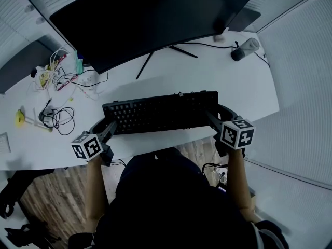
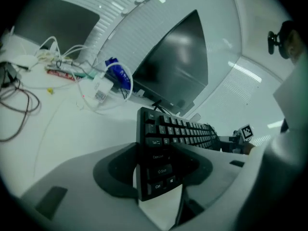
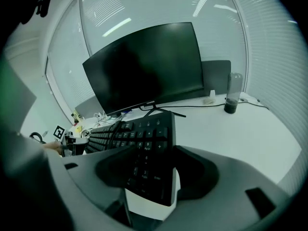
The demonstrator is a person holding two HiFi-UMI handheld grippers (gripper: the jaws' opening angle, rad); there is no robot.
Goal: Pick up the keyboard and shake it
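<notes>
A black keyboard (image 1: 161,112) is held above the white desk (image 1: 155,144), casting a shadow beneath it. My left gripper (image 1: 106,127) is shut on its left end, where the Shift and Ctrl keys (image 2: 161,174) sit between the jaws. My right gripper (image 1: 215,117) is shut on its right end, with the number pad (image 3: 147,165) clamped between its jaws. In the left gripper view the keyboard (image 2: 178,138) stands on edge, tilted, and runs away to the right gripper's marker cube (image 2: 246,132). The right gripper view shows the keyboard (image 3: 125,138) stretching to the left gripper.
A large dark monitor (image 1: 150,19) stands on its stand (image 1: 166,51) behind the keyboard. A dark bottle (image 1: 245,49) is at the back right. Tangled cables (image 1: 59,115), a power strip (image 1: 78,79) and small items lie at the left. My body fills the near edge.
</notes>
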